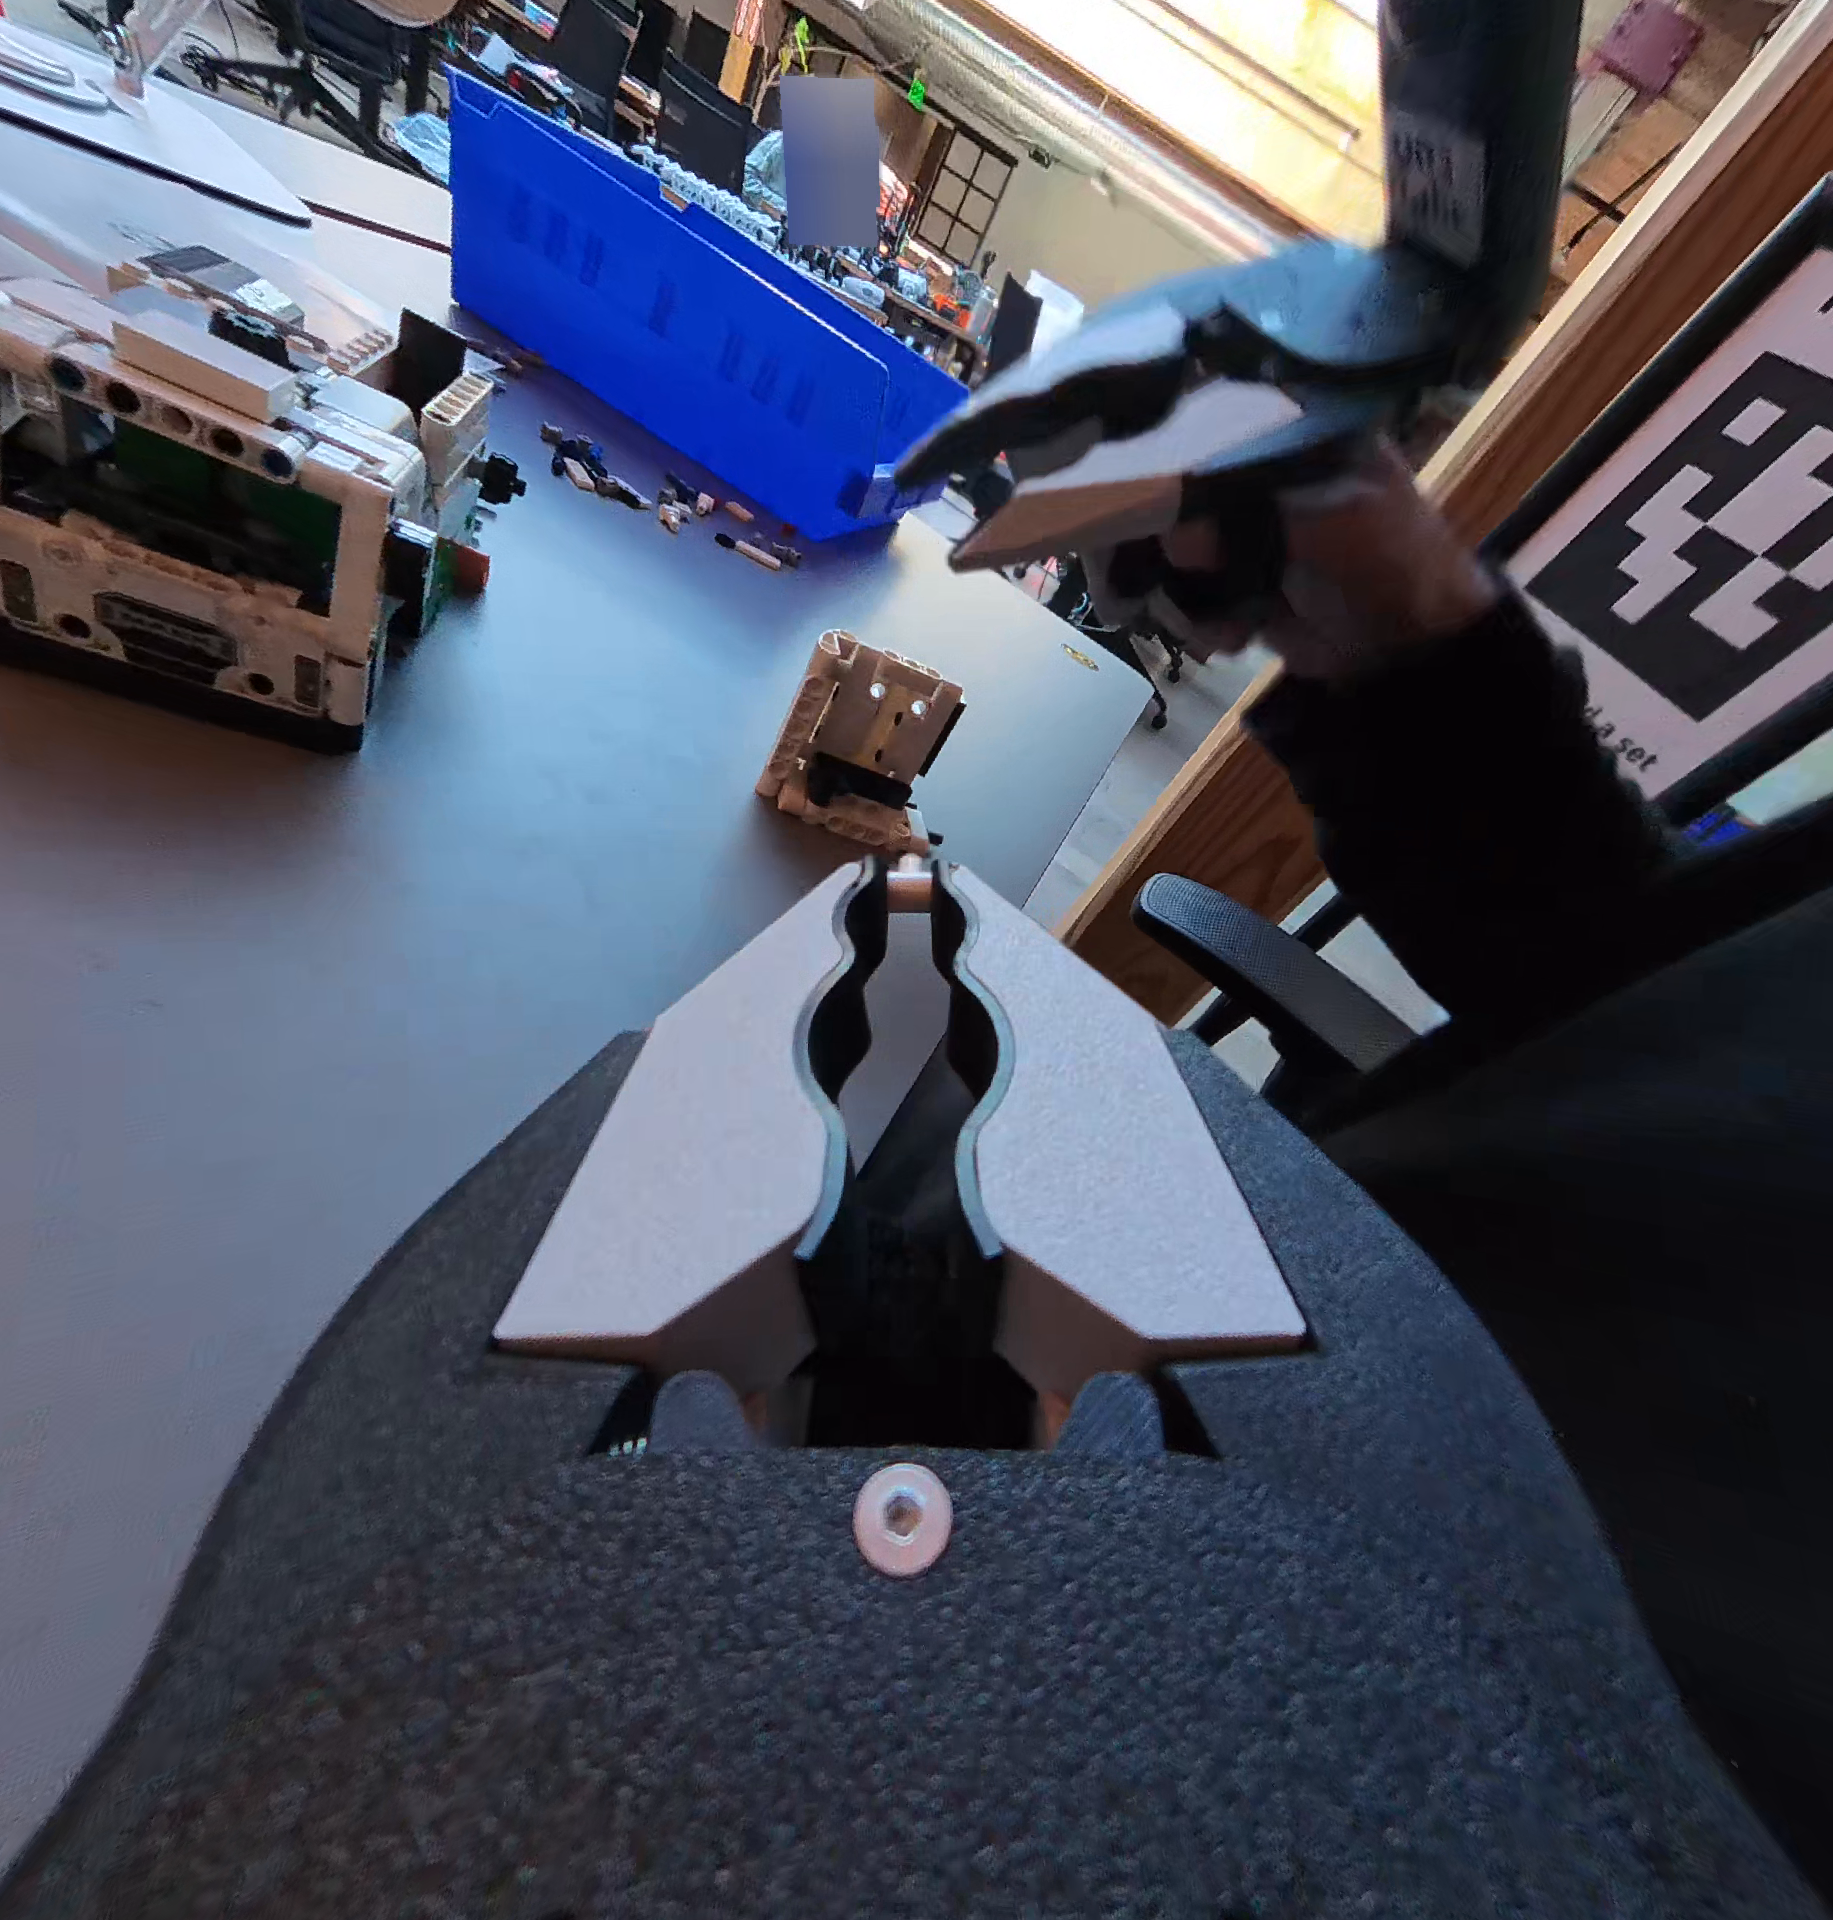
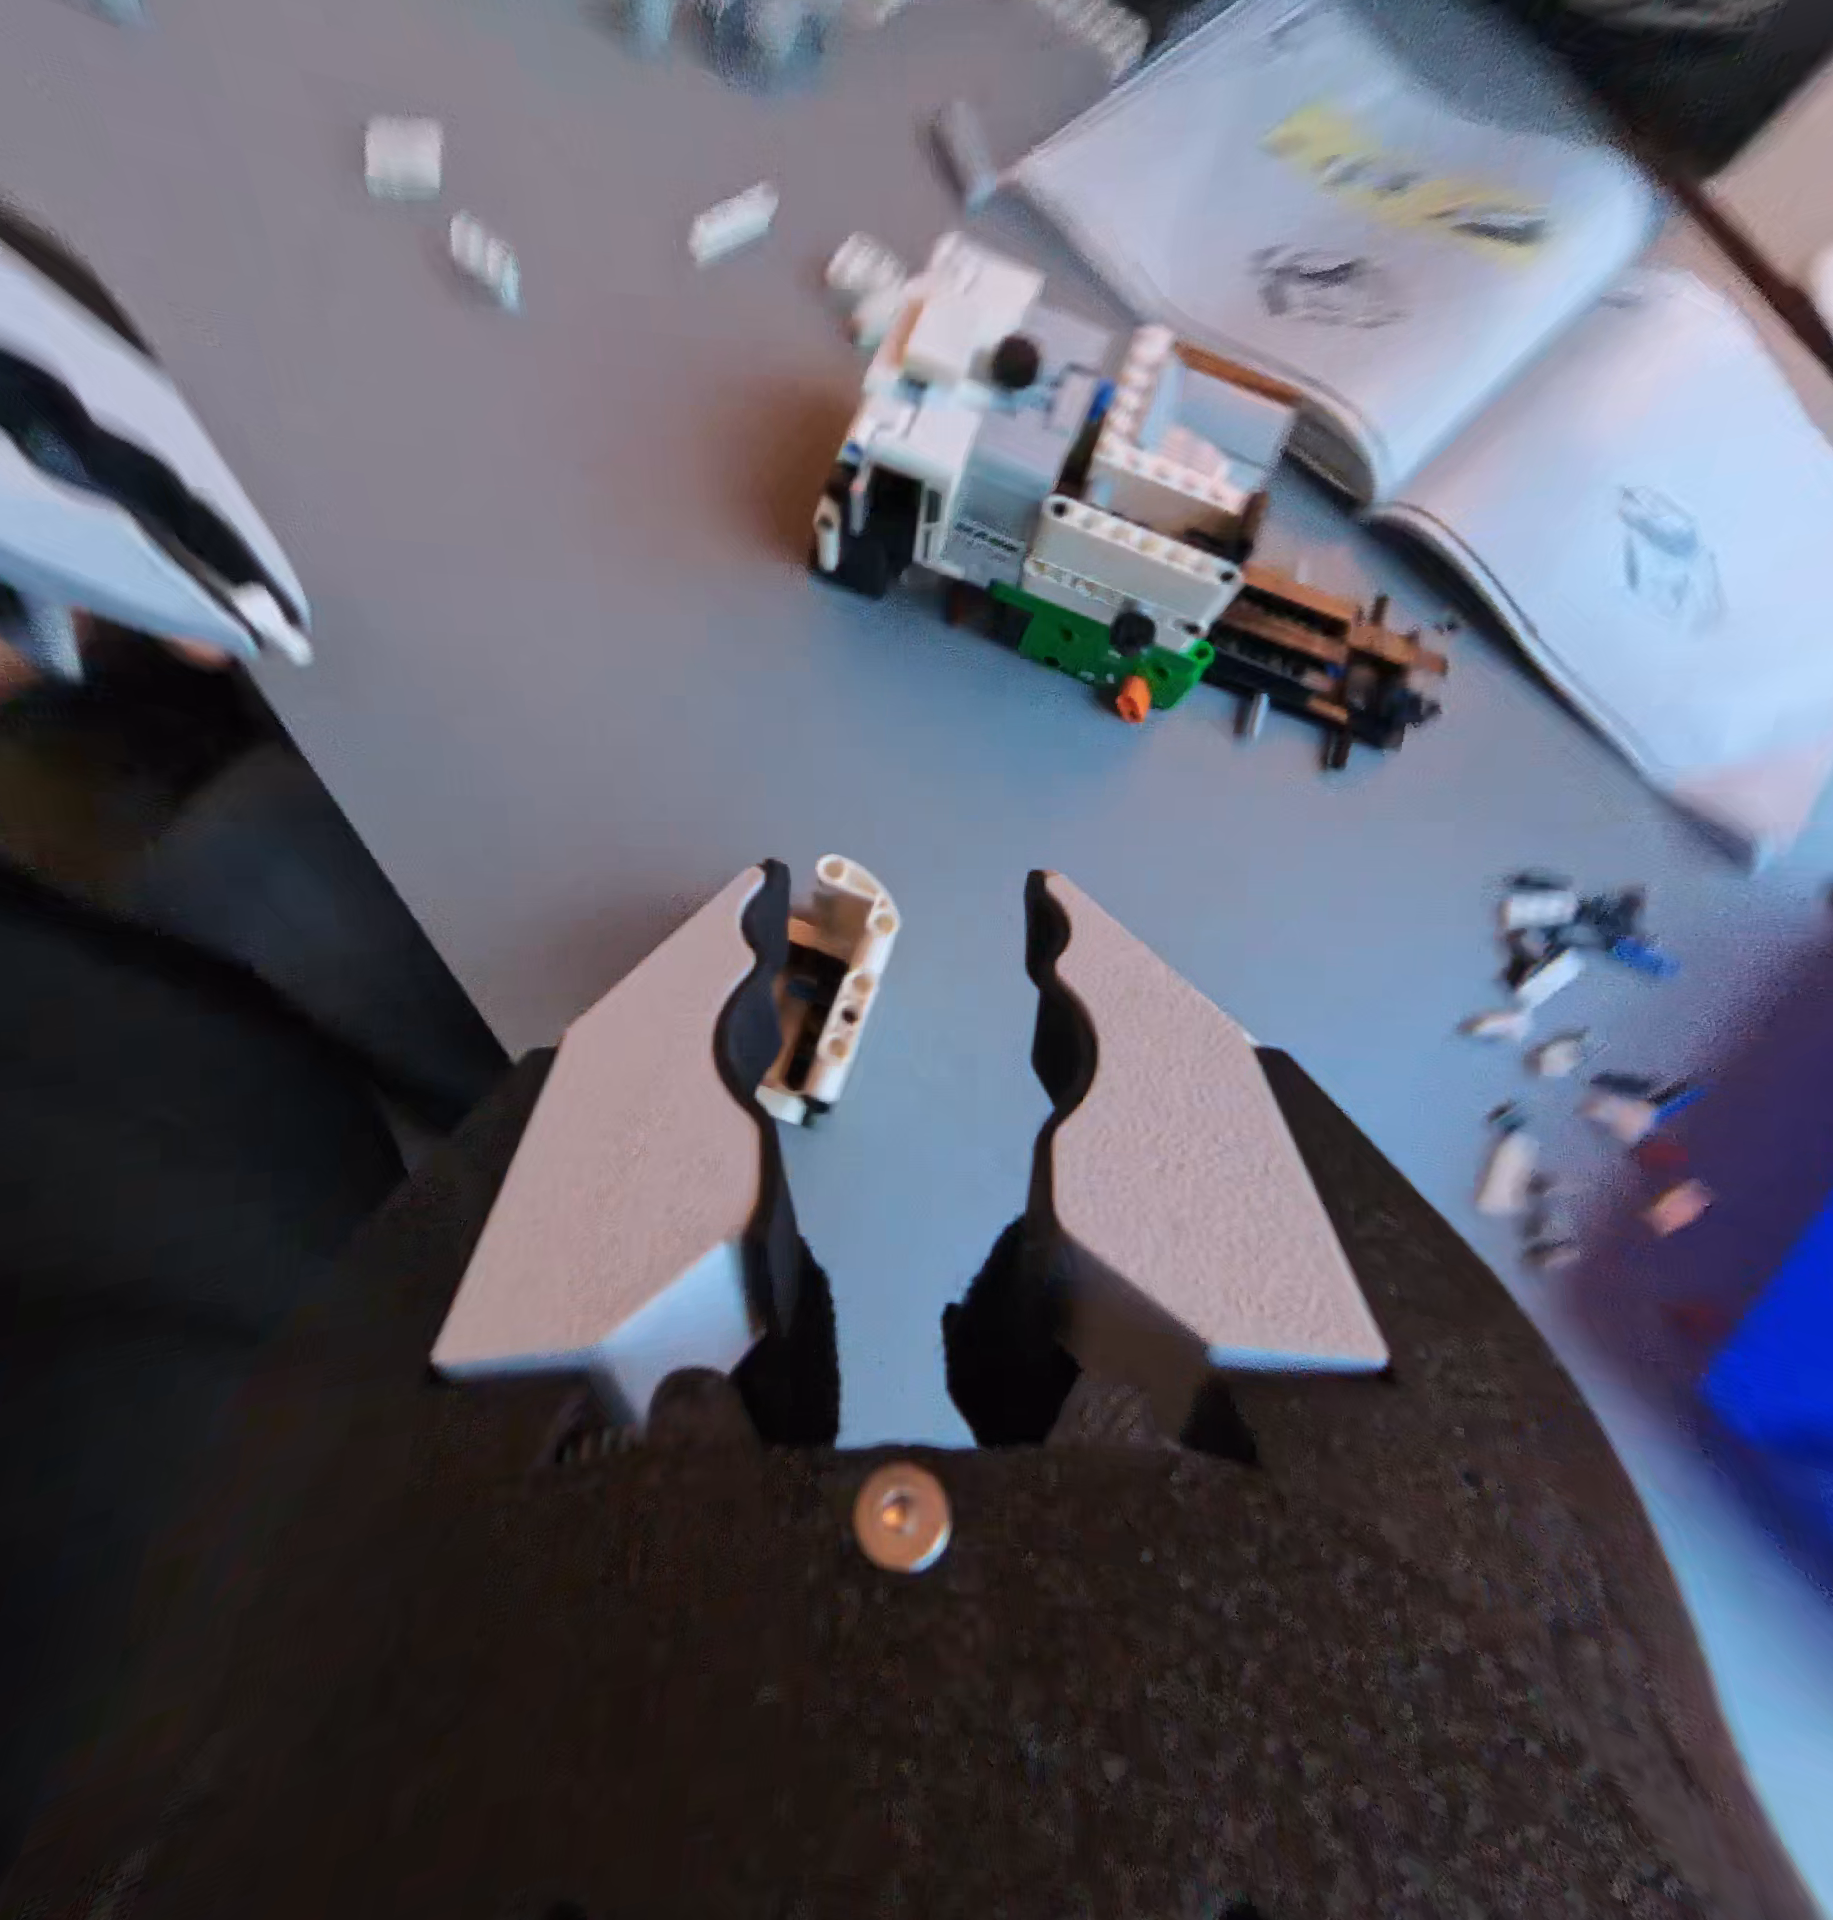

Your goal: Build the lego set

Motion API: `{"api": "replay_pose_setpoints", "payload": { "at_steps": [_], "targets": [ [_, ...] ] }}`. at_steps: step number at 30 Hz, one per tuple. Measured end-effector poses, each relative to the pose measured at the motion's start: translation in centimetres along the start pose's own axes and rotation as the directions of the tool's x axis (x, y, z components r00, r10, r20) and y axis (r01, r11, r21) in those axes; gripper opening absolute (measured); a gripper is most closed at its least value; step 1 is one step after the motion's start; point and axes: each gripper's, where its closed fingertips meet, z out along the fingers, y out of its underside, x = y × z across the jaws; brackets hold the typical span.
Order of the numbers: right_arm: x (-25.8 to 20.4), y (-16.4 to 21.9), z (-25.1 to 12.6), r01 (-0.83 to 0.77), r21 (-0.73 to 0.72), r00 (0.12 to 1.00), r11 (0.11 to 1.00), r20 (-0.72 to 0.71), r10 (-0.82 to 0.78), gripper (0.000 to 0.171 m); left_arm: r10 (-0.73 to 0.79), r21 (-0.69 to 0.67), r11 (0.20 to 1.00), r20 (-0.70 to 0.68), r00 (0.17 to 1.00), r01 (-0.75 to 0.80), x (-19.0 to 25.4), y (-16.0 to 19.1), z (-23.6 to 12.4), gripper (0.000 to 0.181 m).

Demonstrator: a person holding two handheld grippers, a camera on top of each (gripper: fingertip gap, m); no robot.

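Observation:
A partly built white, green and black lego truck (image 1: 164,520) stands on the grey table (image 1: 268,1039) at the far left; it also shows in the right wrist view (image 2: 1047,520). A small white and black lego sub-assembly (image 1: 860,738) lies just ahead of my left gripper (image 1: 907,883), which is shut on a small light piece (image 1: 907,890) at its tips. My right gripper (image 2: 907,878) is open and empty, held in the air above the sub-assembly (image 2: 834,987), which shows beside its left finger. The right gripper (image 1: 953,509) hangs blurred at the upper right of the left wrist view.
A blue bin (image 1: 683,343) stands at the back with loose small pieces (image 1: 663,499) in front of it. An open instruction booklet (image 2: 1411,312) lies behind the truck. The table edge and a black chair (image 1: 1276,977) are to the right. White bricks (image 2: 730,223) lie scattered. Some 15 cm of space lies between my two pairs of fingers.

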Motion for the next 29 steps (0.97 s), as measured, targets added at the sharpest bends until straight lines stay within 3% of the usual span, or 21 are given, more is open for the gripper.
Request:
{"api": "replay_pose_setpoints", "payload": {
  "at_steps": [1,3,5,9,12,15,19,21,25,27,29],
  "targets": [
    [-0.6,0.8,-0.5,-0.109,0.114,0.994,0.988,-0.015,0.111,0.04,0.008,-0.002,1.0,0.002,1.0,-0.008,0.0,0.1,0.1,0.006],
    [-1.4,2.8,-0.9,-0.285,0.288,0.953,0.914,-0.016,0.302,0.031,0.009,0.001,1.0,-0.005,1.0,-0.009,0.2,0.2,0.2,0.006],
    [-2.4,4.8,0.0,-0.344,0.282,0.931,0.896,-0.018,0.364,0.034,-0.003,0.0,1.0,-0.022,1.0,0.003,0.5,0.4,0.4,0.007],
    [-1.6,5.7,2.0,-0.256,0.239,0.942,0.937,-0.154,0.297,0.035,0.004,-0.012,1.0,-0.055,0.998,-0.004,1.4,0.6,1.3,0.007],
    [-1.5,6.5,3.2,-0.231,0.188,0.946,0.955,-0.184,0.265,0.028,0.029,-0.019,0.999,-0.064,0.998,-0.031,2.1,0.7,1.7,0.007],
    [-1.0,6.2,3.6,-0.22,0.211,0.946,0.952,-0.193,0.261,0.007,0.056,-0.018,0.998,-0.038,0.998,-0.057,2.0,0.7,2.0,0.007],
    [-1.0,4.4,3.3,-0.147,0.263,0.961,0.953,-0.191,0.201,0.007,0.106,0.024,0.994,0.005,0.994,-0.106,1.8,-0.1,2.5,0.007],
    [-1.3,2.1,2.3,-0.098,0.319,0.969,0.943,-0.183,0.163,0.007,0.191,0.056,0.98,0.011,0.981,-0.192,2.7,-2.1,3.1,0.006],
    [-2.4,-4.7,-1.9,-0.155,0.491,0.983,0.857,-0.007,0.182,0.007,0.443,0.107,0.882,0.147,0.884,-0.46,4.9,-9.8,3.8,0.006],
    [-3.8,-6.6,-3.6,-0.226,0.492,0.974,0.841,0.138,0.18,0.007,0.501,0.13,0.839,0.195,0.843,-0.529,6.1,-13.3,3.9,0.006],
    [-4.4,-6.5,-4.1,-0.209,0.436,0.975,0.875,0.168,0.149,0.007,0.53,0.164,0.808,0.215,0.82,-0.566,7.0,-15.6,3.8,0.006]
  ]
}}
